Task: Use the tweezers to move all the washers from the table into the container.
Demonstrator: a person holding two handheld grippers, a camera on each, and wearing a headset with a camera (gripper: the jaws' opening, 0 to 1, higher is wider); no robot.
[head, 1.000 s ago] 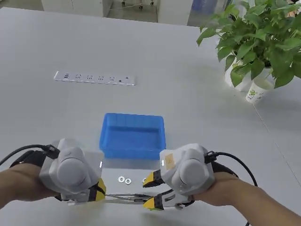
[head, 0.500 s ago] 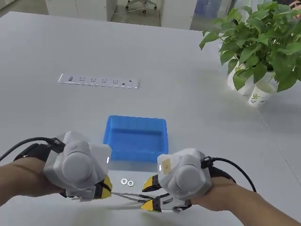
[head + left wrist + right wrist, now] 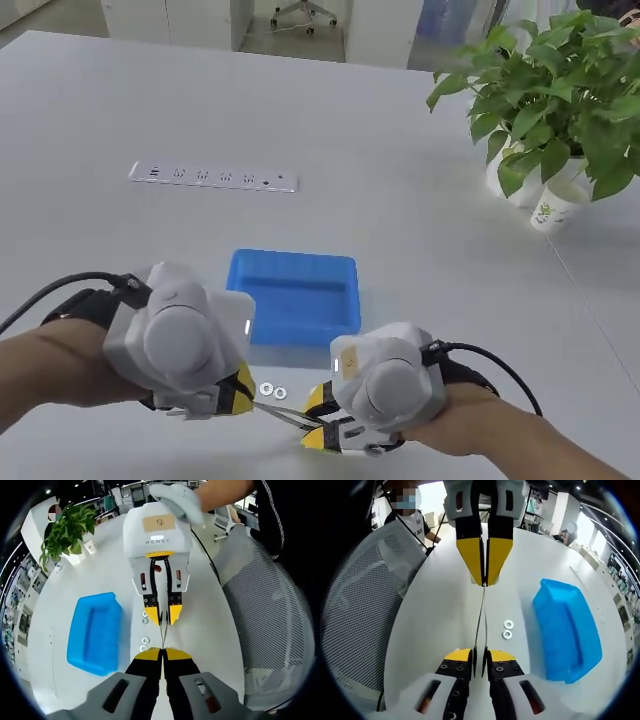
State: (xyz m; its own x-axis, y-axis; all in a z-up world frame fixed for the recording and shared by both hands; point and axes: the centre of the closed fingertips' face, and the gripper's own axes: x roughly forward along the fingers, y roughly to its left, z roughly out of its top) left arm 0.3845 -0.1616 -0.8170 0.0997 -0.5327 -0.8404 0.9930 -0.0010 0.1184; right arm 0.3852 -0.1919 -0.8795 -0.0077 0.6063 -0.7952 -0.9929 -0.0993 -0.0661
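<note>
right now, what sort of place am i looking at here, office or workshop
Most likely an office or lab workroom, not a workshop: a big white table with a power strip lying on it, a potted plant near its edge, and a mesh office chair beside it.

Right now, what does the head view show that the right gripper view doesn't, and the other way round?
The head view takes in the potted plant and the paper cup beside it. The right gripper view takes in a mesh chair and a person beyond it. Both share the blue container, two washers and the tweezers, held between the left gripper and the right gripper.
</note>
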